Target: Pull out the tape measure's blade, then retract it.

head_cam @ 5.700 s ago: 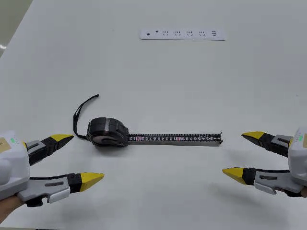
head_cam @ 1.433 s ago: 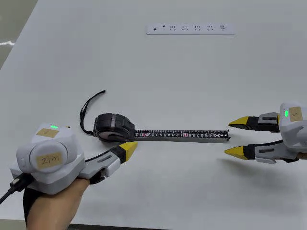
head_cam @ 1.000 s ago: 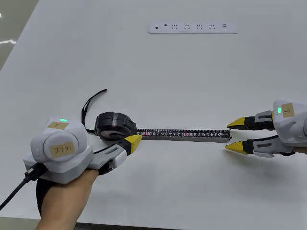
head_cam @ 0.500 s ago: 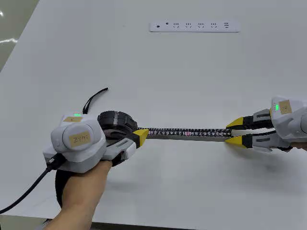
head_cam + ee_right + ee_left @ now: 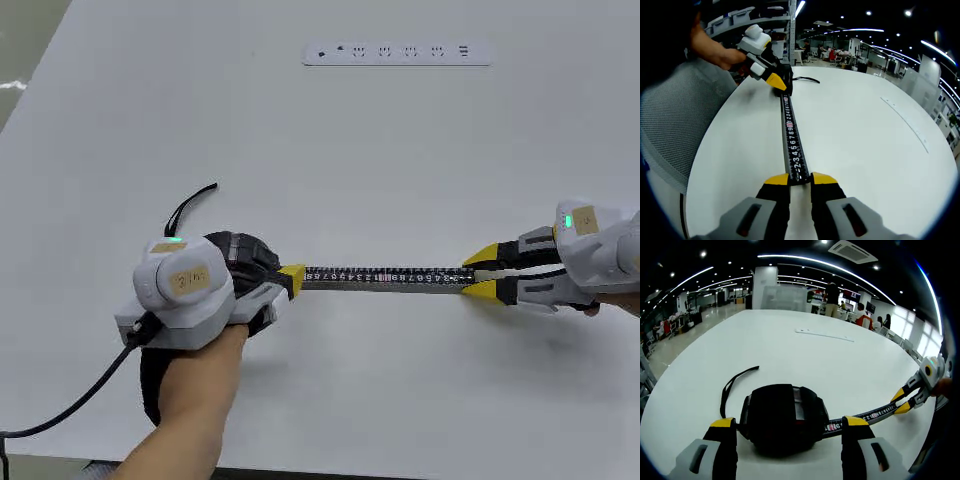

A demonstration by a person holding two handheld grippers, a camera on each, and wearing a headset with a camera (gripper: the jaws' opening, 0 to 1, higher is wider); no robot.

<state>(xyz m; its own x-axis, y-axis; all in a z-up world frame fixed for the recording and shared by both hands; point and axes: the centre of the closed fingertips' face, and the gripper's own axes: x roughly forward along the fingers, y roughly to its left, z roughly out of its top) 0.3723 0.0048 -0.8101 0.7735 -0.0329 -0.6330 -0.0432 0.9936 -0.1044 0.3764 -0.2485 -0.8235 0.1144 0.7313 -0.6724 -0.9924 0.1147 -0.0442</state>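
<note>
A black tape measure case (image 5: 246,256) lies on the white table, its wrist strap (image 5: 190,205) trailing behind it. The blade (image 5: 385,279) runs out of it to the right, flat on the table. My left gripper (image 5: 262,258) is open and straddles the case (image 5: 782,412), one finger close to each side. My right gripper (image 5: 475,275) is shut on the blade's end, pinching it by its edges. In the right gripper view the blade (image 5: 791,135) leads from between my jaws (image 5: 800,179) toward the left gripper (image 5: 772,75).
A white power strip (image 5: 397,53) lies at the far side of the table. A black cable (image 5: 80,400) hangs from the left gripper toward the table's near edge. The table's left edge (image 5: 30,75) runs diagonally at the upper left.
The left gripper has moved right and forward until it straddles the case. The right gripper has moved left onto the blade's end and narrowed from open to shut on it.
</note>
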